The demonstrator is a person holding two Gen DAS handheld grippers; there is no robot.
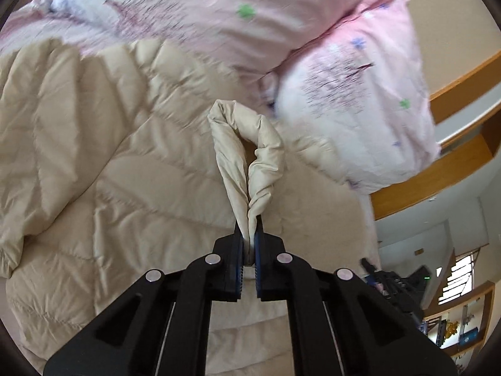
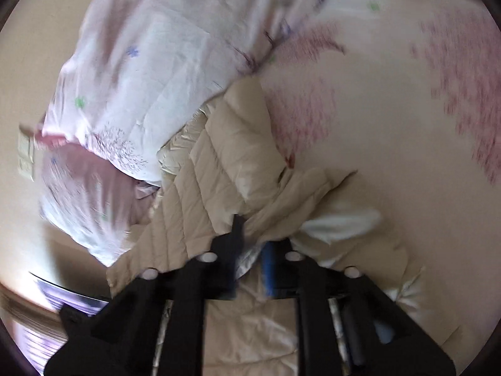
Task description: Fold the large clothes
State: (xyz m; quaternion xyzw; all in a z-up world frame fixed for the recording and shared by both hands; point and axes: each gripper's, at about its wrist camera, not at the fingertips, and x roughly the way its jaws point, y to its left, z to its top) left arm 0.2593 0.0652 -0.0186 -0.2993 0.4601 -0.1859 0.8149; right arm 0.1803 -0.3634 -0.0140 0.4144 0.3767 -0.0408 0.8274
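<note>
A large beige quilted down jacket (image 1: 103, 144) lies spread over the bed. My left gripper (image 1: 249, 235) is shut on a pinched fold of the jacket's edge (image 1: 247, 153), which loops up above the jaws. The other gripper shows at the lower right of the left wrist view (image 1: 394, 282). In the right wrist view the same beige jacket (image 2: 219, 163) is bunched and draped over my right gripper (image 2: 250, 244), whose jaws stand close together around the fabric. The view is blurred.
A pink and white floral duvet (image 1: 219, 9) and a matching pillow (image 1: 360, 109) lie on the bed behind the jacket. A wooden bed frame (image 1: 438, 169) and shelves (image 1: 463, 322) stand at the right. The pink sheet (image 2: 407, 125) fills the right wrist view.
</note>
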